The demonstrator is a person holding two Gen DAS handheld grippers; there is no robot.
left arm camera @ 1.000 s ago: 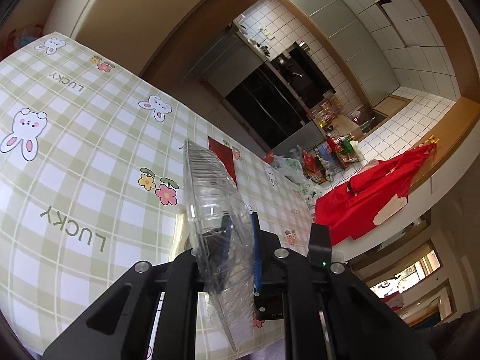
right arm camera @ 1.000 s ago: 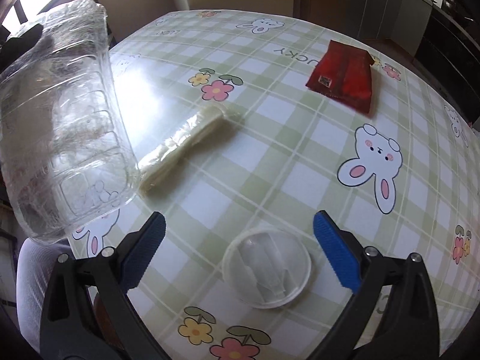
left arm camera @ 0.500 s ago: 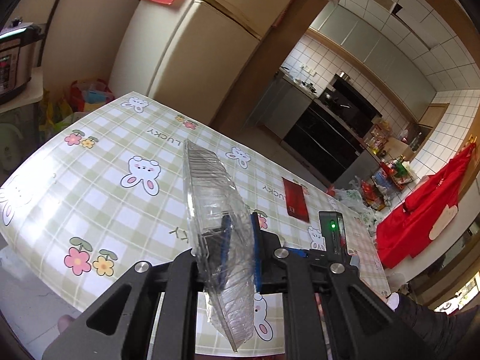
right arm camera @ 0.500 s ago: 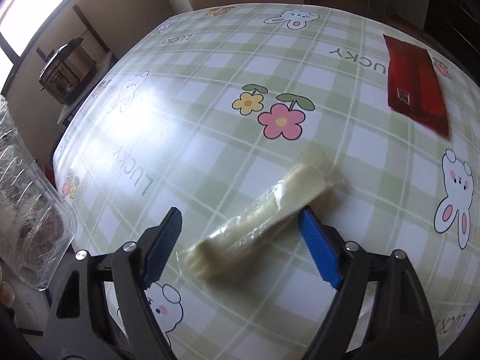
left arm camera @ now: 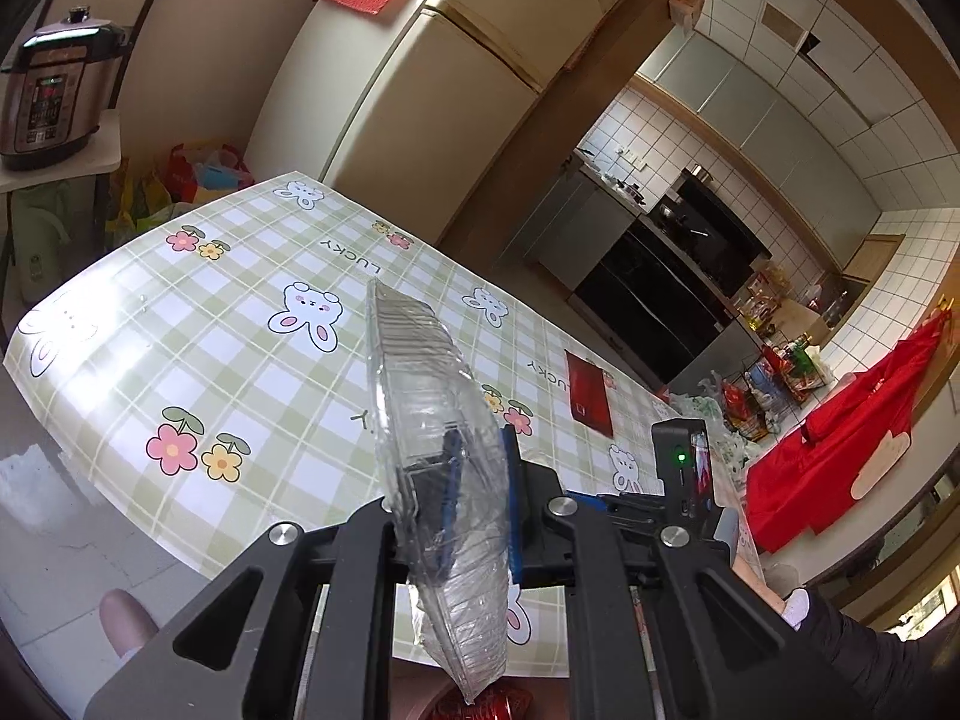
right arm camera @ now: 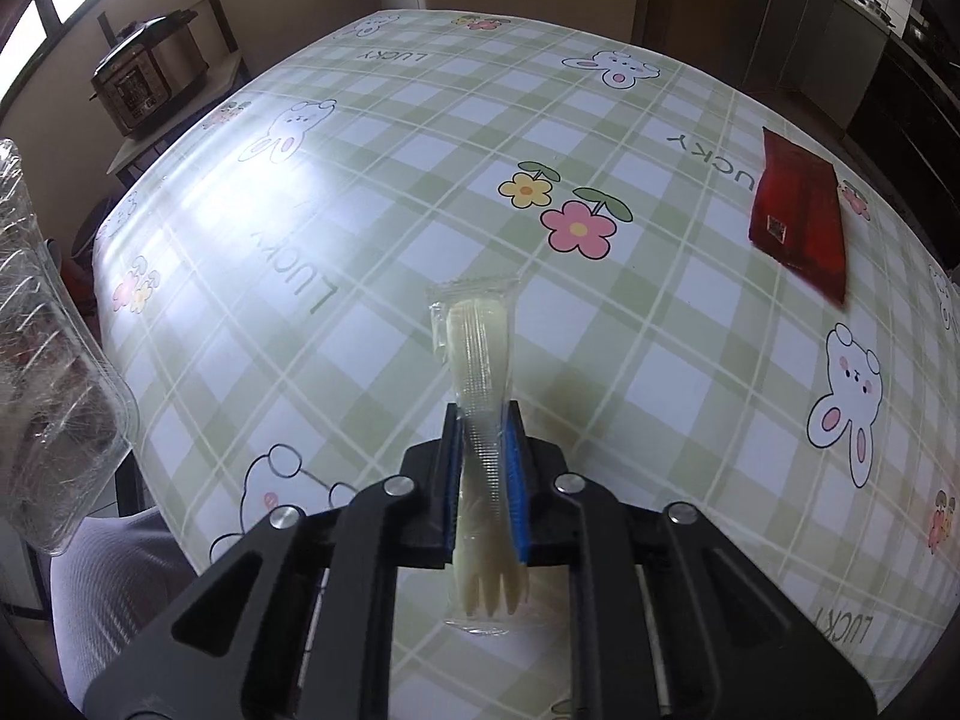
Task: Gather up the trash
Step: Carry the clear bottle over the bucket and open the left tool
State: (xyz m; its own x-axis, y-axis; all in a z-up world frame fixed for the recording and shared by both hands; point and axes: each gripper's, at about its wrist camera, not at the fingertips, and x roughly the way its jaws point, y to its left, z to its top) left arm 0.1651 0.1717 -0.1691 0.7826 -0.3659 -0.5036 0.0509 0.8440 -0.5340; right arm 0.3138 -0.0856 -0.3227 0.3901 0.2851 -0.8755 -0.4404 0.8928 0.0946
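1. The right hand-held gripper (right arm camera: 483, 474) is closing on a wrapped plastic fork (right arm camera: 480, 420). Its blue pads already press the wrapper from both sides about halfway along it.
2. The fork points away from the gripper. The sealed far end of its wrapper reaches out over the tabletop (right arm camera: 420, 180), and the tines sit at the near end, behind the pads.
3. To do this grip well, I would let the jaws finish closing before any lift. The wrapper is slick film and the fork inside is thin, so a half-made pinch could let it slide out.
4. A straight lift seems safest. I cannot tell whether the fork is clear of the cloth or resting on it.
5. The left hand-held gripper (left arm camera: 474, 498) is clamped on a clear plastic tray (left arm camera: 432, 420), which stands on edge between its fingers above the near edge of the tabletop.
6. The same tray shows at the far left of the right wrist view, well apart from the fork.
7. A red packet (right arm camera: 801, 222) lies flat at the far right of the tabletop, well apart from both grippers; it looks like trash still to collect.
8. No bin is in view, so the drop-off place cannot be told.
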